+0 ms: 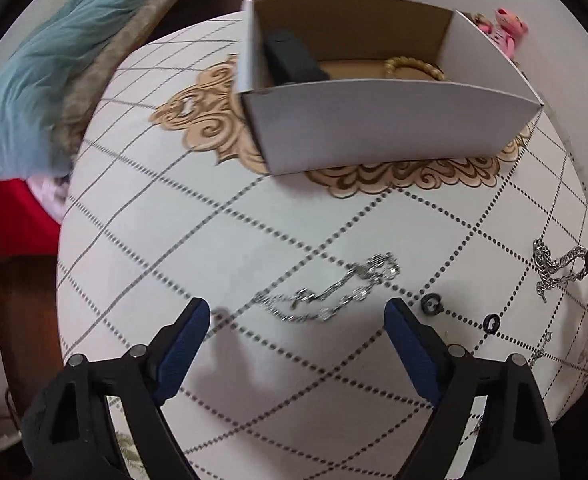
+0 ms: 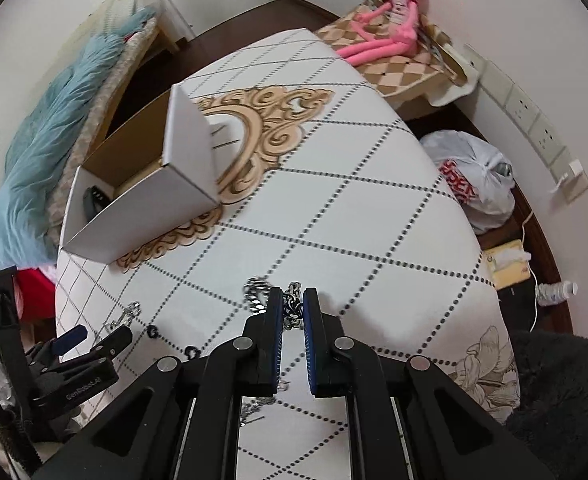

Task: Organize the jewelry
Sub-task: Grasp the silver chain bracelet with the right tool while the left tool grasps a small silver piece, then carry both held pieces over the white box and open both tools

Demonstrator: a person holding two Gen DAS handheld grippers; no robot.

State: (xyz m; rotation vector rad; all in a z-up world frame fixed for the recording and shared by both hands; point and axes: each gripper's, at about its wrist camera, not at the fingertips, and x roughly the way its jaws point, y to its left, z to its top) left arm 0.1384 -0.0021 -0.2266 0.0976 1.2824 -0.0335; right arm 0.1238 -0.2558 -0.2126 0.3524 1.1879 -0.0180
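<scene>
Right tongs (image 2: 293, 310) gripping silver chain (image 2: 293, 312), left tongs (image 1: 298, 314) open, box (image 1: 390, 128) holding gold bracelet (image 1: 414, 67)

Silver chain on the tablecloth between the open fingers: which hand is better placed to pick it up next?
Left. The left gripper hangs open with the silver chain lying between its fingers. The right gripper is already shut on another chain, so it seems occupied.
</scene>
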